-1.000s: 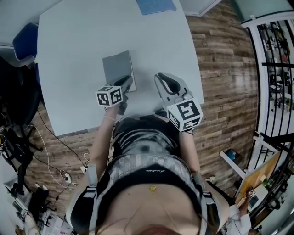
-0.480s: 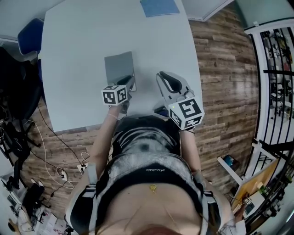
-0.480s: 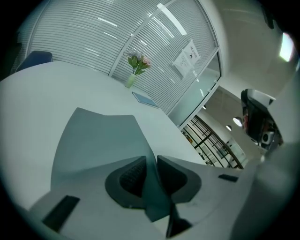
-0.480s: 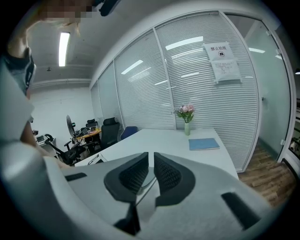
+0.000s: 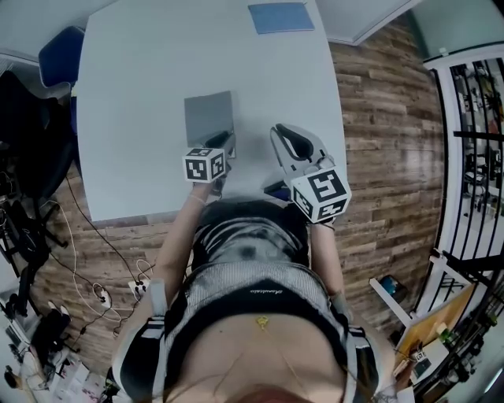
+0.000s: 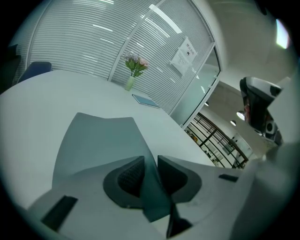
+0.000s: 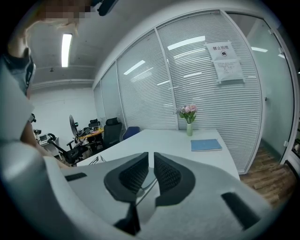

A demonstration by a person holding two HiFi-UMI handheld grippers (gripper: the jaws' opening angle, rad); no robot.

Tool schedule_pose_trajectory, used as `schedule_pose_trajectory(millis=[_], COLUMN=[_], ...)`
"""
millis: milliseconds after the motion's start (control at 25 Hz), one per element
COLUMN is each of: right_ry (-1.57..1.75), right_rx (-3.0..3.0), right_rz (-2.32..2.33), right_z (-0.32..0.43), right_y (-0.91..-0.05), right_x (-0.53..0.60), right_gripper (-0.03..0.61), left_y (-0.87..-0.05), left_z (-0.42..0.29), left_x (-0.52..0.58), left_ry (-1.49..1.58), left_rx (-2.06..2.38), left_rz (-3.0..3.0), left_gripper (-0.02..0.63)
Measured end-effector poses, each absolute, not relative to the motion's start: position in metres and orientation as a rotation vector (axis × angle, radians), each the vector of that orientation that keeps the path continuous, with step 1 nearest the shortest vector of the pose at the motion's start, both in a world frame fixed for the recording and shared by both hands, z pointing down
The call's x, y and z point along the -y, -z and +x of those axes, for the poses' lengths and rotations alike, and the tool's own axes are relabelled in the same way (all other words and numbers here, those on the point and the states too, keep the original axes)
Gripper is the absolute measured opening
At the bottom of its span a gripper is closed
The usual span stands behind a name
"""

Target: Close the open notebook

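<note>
**Operator:** Where's the notebook (image 5: 208,116) lying?

**Spotter:** Flat on the white tabletop (image 5: 134,94), straight ahead of you and a little to your left. From the head view you see only its grey cover, a plain rectangle with the long side running away from you. Its near right corner sits right at the tips of your left gripper (image 5: 223,144).

**Operator:** And what is that gripper doing with it?

**Spotter:** In the left gripper view, that corner of the notebook (image 6: 98,140) curls up off the tabletop. It runs in between the two jaws of your left gripper (image 6: 151,169). The jaws are opening at this moment. The gap looks wider than the cover, so the pads do not seem to press on it. The gripper tilts down toward the tabletop, with its marker cube (image 5: 206,165) facing up at you.

**Operator:** And my other hand?

**Spotter:** Your right gripper (image 5: 285,135) hovers over the tabletop to the right of the notebook, near it but apart. In the right gripper view, your right gripper (image 7: 151,163) has its jaws a narrow slit apart. Nothing is between them; only the tabletop shows through the gap.

**Operator:** Anything else around?

**Spotter:** A blue booklet (image 5: 281,17) lies at the far edge, well apart from the notebook. A vase of flowers (image 7: 188,121) stands beyond it by the blinds. A blue chair (image 5: 59,53) stands at the far left corner.
</note>
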State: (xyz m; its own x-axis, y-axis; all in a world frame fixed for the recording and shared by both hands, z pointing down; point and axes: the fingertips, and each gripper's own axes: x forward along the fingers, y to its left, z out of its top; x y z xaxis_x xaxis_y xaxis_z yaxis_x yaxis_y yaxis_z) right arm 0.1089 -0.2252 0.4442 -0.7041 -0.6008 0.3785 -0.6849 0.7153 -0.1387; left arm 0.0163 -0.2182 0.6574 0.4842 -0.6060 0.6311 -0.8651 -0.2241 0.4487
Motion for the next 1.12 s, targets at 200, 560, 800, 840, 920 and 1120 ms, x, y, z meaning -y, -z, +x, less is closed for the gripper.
schedule_pose_trajectory(millis=[200,560,800,840,920,1120], right_ry=[-0.378,-0.376,-0.370,-0.368,-0.365,-0.363], right_rx=[2.617,2.624,2.638,2.644,2.655,2.681], right_rz=[0.996,0.972,0.935,0.925,0.904,0.842], right_z=[0.108,0.106,0.102,0.101,0.097,0.085], right_y=[-0.445,-0.447,-0.449,-0.450,-0.450,-0.452], right_x=[0.226,0.223,0.220,0.219,0.217,0.212], right_gripper=[0.037,0.043,0.051,0.052,0.058,0.070], left_y=[-0.663,-0.672,-0.668,-0.664,-0.653,-0.628], left_z=[0.025,0.038,0.038,0.037,0.034,0.026], left_x=[0.214,0.203,0.204,0.205,0.206,0.204], left_ry=[-0.444,-0.656,-0.657,-0.629,-0.579,-0.496], left_rx=[1.174,1.172,1.183,1.189,1.203,1.216], left_rz=[1.958,2.058,2.106,2.119,2.151,2.168], left_gripper=[0.107,0.120,0.118,0.117,0.117,0.112])
